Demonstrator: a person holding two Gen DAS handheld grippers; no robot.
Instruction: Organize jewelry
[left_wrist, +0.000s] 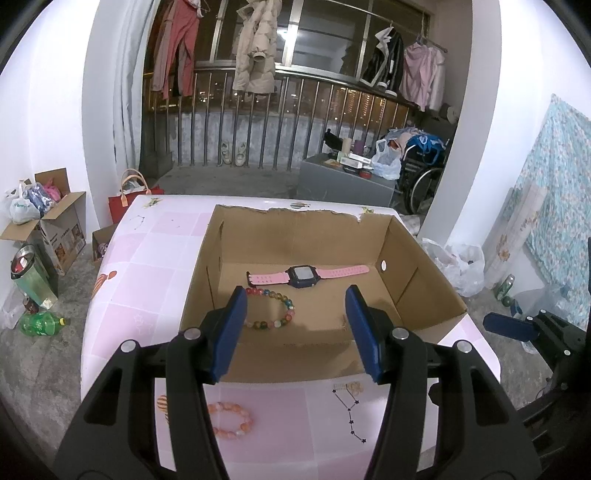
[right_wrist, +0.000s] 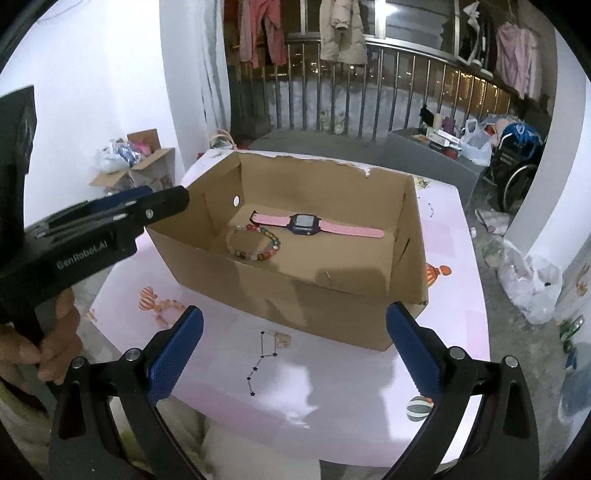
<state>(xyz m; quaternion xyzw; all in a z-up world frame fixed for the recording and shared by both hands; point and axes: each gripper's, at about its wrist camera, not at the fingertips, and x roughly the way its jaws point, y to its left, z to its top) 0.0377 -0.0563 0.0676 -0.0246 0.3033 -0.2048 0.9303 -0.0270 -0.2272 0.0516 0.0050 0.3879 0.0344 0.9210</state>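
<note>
A cardboard box (left_wrist: 413, 280) stands open on the pink table (left_wrist: 155, 258). Inside it lie a pink-strapped watch (left_wrist: 306, 276) and a multicoloured bead bracelet (left_wrist: 275, 312). My left gripper (left_wrist: 296, 295) hovers open over the box's near wall, nothing between its blue pads. An orange bead bracelet (left_wrist: 231, 421) lies on the table in front of the box, under that gripper. In the right wrist view the box (right_wrist: 295, 295), watch (right_wrist: 306, 223) and bead bracelet (right_wrist: 255, 243) show again. My right gripper (right_wrist: 295, 314) stands open and empty before the box's front wall.
A hand (right_wrist: 55, 332) holds the left gripper (right_wrist: 166, 197) at the box's left corner. The right gripper (left_wrist: 496, 324) shows at the table's right edge. Cartons (left_wrist: 55, 229), bottles (left_wrist: 40, 325) and plastic bags (left_wrist: 461, 266) lie on the floor around the table.
</note>
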